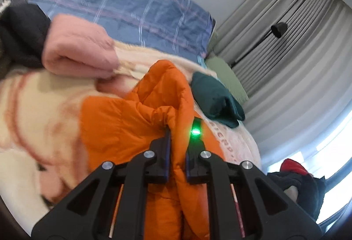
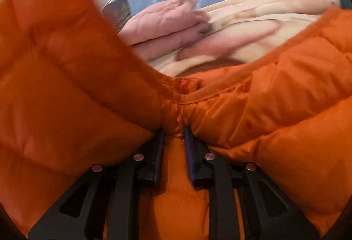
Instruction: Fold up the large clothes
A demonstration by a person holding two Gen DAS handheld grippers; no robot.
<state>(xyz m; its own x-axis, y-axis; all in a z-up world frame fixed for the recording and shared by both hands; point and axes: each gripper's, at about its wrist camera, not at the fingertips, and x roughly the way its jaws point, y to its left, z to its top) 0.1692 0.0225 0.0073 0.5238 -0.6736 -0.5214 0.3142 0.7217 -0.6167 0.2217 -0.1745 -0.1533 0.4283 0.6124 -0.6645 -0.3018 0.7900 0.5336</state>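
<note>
An orange puffer jacket (image 1: pixel 123 125) lies bunched on a cream and pink blanket (image 1: pixel 33 108) on a bed. My left gripper (image 1: pixel 181 130) is shut on a fold of the orange jacket and holds it up off the blanket. In the right wrist view the orange jacket (image 2: pixel 275 108) fills most of the frame. My right gripper (image 2: pixel 175 130) is shut on a gathered seam of the jacket, with padded panels hanging to both sides.
A folded pink garment (image 1: pixel 79 50) and a folded dark green garment (image 1: pixel 215 99) lie on the bed. A blue plaid pillow (image 1: pixel 123 2) is behind them. Black clothing (image 1: pixel 22 35) sits at the left. Grey curtains (image 1: pixel 297 53) and a bright window are at the right.
</note>
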